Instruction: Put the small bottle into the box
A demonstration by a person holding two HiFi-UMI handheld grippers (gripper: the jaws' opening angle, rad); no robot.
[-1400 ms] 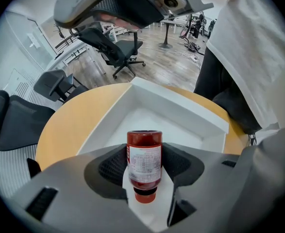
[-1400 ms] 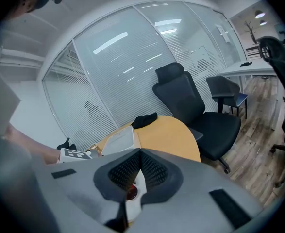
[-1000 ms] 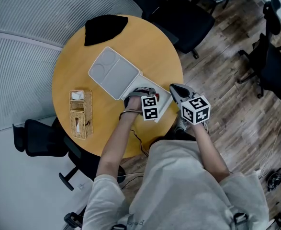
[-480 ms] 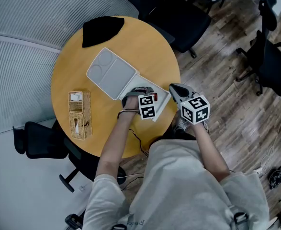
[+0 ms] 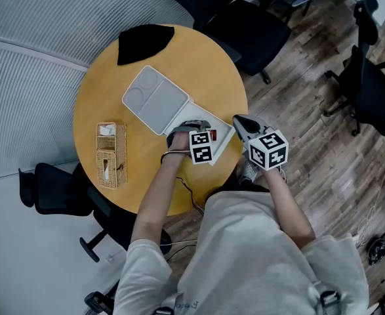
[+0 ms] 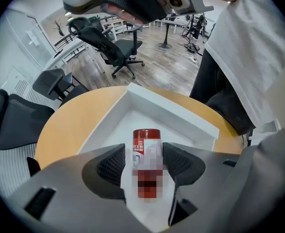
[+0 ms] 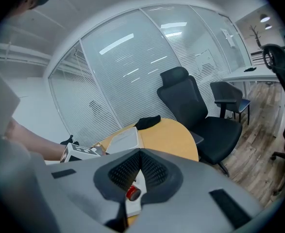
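Hovering left gripper: pointing straight down into the box, jaws spread and just been opening, pads flanking the small bottle without pressing it.
Small bottle: lying inside the box, red cap end toward the right gripper.
Right gripper: at the table edge, tipped slightly downward, jaws pressed together, nothing pinched.

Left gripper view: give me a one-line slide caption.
Left gripper, jaws just opening, straddles the small bottle inside the white box.
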